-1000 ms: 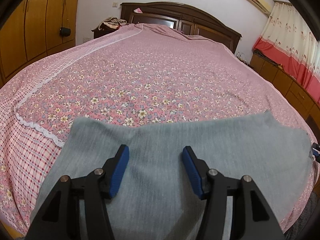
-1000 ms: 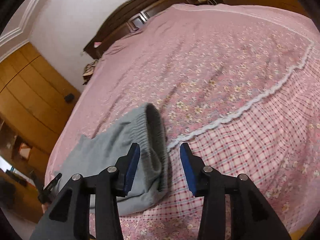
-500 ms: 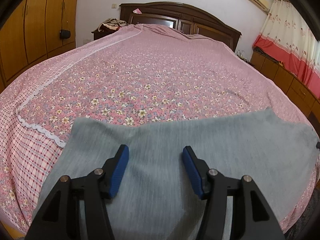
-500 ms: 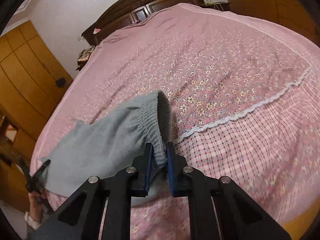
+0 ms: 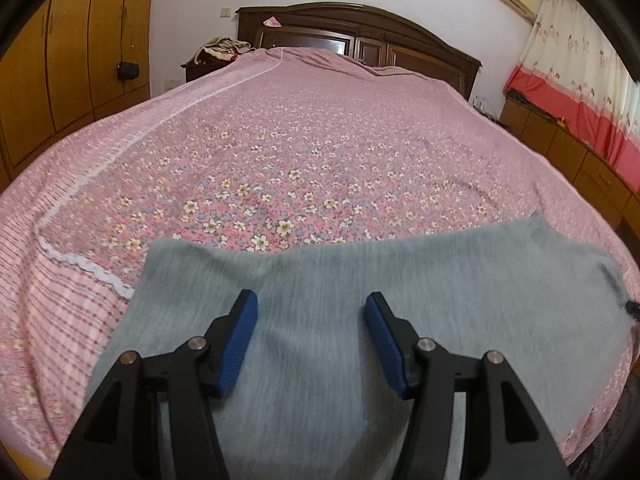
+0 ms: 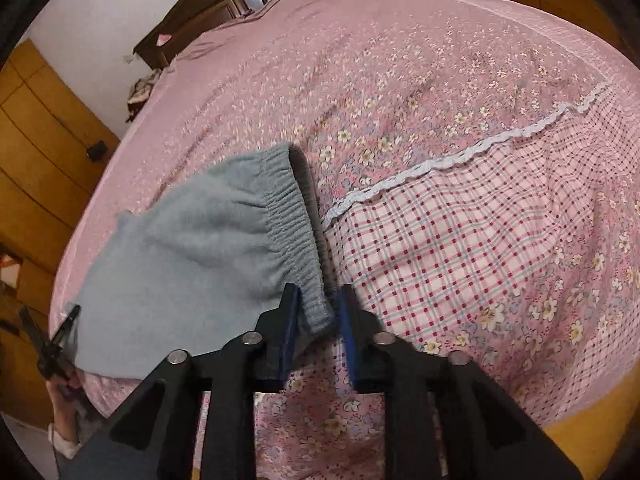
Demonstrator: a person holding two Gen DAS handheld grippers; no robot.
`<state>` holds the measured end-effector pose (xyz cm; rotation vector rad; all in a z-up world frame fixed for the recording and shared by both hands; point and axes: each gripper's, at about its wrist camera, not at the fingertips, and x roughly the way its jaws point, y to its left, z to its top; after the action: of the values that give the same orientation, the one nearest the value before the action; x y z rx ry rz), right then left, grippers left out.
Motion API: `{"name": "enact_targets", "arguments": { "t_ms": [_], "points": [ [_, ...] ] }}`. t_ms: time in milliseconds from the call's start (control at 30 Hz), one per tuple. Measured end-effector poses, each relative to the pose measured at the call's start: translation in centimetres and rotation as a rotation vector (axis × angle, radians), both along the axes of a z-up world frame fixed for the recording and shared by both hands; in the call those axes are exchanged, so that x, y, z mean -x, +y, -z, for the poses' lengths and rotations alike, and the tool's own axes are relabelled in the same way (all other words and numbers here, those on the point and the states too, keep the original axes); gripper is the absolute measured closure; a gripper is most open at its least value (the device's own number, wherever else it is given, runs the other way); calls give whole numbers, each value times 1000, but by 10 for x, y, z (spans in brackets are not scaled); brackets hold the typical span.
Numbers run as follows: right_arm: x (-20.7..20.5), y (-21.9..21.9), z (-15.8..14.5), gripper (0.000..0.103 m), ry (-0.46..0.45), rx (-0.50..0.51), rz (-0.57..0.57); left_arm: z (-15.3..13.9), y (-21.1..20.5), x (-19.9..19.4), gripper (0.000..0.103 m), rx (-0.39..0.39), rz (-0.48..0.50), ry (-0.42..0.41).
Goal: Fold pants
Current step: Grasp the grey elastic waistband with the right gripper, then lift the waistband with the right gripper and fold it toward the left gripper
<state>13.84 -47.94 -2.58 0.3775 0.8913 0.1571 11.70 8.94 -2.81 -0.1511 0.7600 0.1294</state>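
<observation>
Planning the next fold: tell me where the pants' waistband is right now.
In the right wrist view, the elastic waistband lies left of the bedspread's white lace trim, its near corner between the right gripper's fingers.

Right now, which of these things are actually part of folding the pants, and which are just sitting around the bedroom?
Part of the job:
- grey pants, flat on the bed
- right gripper, clamped on the elastic waistband
- left gripper, open above the pants
- floral bedspread, the work surface

Just lying about:
- headboard
- wardrobe
- curtain
- heap of clothes
</observation>
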Motion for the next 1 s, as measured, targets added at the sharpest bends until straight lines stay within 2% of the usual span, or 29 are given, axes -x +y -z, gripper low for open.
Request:
{"name": "enact_targets", "arguments": {
  "t_ms": [67,133,200,267,333,367,400,433,500,533,567,600,633,767,833,900,933,967,1000],
  "points": [
    [7,0,-18,69,-35,62,16,-10,-8,4,44,-42,8,11],
    [11,15,-44,68,-110,165,-28,-24,-23,4,44,-49,69,-6],
    [1,34,-63,55,-167,220,-119,-37,-44,-5,44,-62,129,-6],
    [-21,54,-76,53,-218,204,-232,-50,-75,-23,44,-60,201,-15],
    [-55,75,-78,54,-226,90,-332,-60,-113,-48,44,-6,288,-13],
    [-70,82,-73,63,-203,35,-354,-63,-136,-62,44,27,340,-11],
    [-89,86,-62,79,-155,-11,-367,-62,-152,-72,44,45,378,-7],
    [-104,88,-44,86,-88,-14,-341,-57,-174,-86,44,65,428,2],
    [-115,83,-12,91,-13,46,-271,-36,-206,-111,45,67,463,47],
    [-115,75,6,97,1,80,-239,-19,-221,-124,54,36,444,86],
    [-113,66,18,103,-6,48,-233,-6,-229,-134,61,0,425,117],
    [-109,56,27,103,-17,-18,-227,5,-233,-141,61,-24,404,136],
    [-105,47,30,103,-16,-73,-220,10,-232,-145,61,-7,388,130],
    [-98,39,17,103,5,-80,-236,-1,-223,-144,62,17,413,125],
    [-87,33,-4,92,-76,-57,-281,-12,-212,-143,59,14,448,86],
    [-73,19,-24,69,-180,-38,-290,-21,-200,-145,49,-16,436,45],
    [-69,6,-32,64,-220,-21,-272,-21,-193,-151,42,-16,433,43],
    [-68,-7,-36,56,-235,-16,-253,-19,-189,-156,42,10,457,64],
    [-71,-17,-34,50,-227,-19,-244,-13,-189,-163,42,54,540,113]
  ]
}}
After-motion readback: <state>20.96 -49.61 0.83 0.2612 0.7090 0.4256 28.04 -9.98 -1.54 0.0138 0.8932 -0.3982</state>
